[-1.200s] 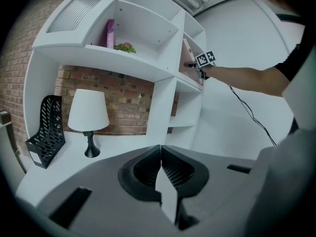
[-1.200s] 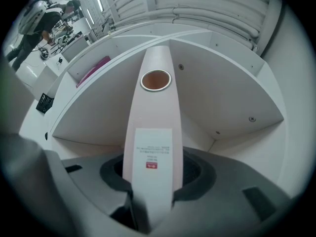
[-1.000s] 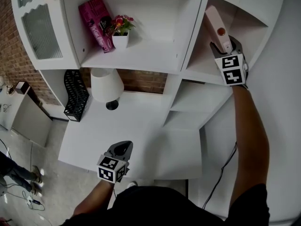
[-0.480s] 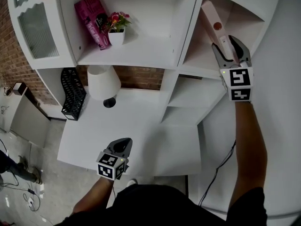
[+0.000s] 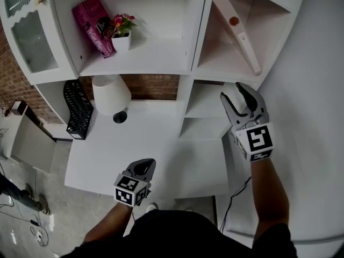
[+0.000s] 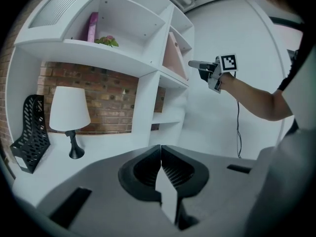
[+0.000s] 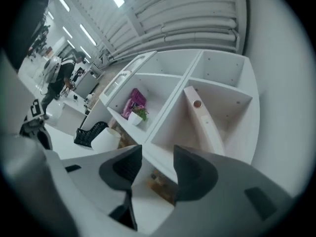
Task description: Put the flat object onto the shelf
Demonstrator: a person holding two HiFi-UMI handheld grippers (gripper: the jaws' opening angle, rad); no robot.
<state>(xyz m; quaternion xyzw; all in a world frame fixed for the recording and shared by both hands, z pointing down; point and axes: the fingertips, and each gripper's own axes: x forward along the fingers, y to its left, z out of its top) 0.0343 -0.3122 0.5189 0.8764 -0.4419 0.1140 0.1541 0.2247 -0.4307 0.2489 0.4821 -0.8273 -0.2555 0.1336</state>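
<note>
Left gripper: the left gripper hangs nearest of all, over the near edge of the surface. Its fingers are pressed together with nothing between them.
Surface: white and bare on the near side. A white lamp and a black rack stand at its far left.
Right gripper: the right gripper is at the right, in front of the lower open shelves. It sits well below the flat object and clear of it. Its fingers are spread with only empty air in the gap. They have just been closing a little from their widest.
Flat object: the pale pink flat object sits in the upper right compartment of the shelf. It stands slanted on its edge, with its lower end near the front right of that compartment's floor. Neither gripper touches it.
Far left compartment: a pink book leans beside a small flower pot. Both are apart from the flat object.
Done: the placing looks complete, since the flat object rests on the shelf unsupported by any gripper.
Left: apparently little beyond drawing the right gripper away. Whether the slanted object will stay put cannot be told from here.
</note>
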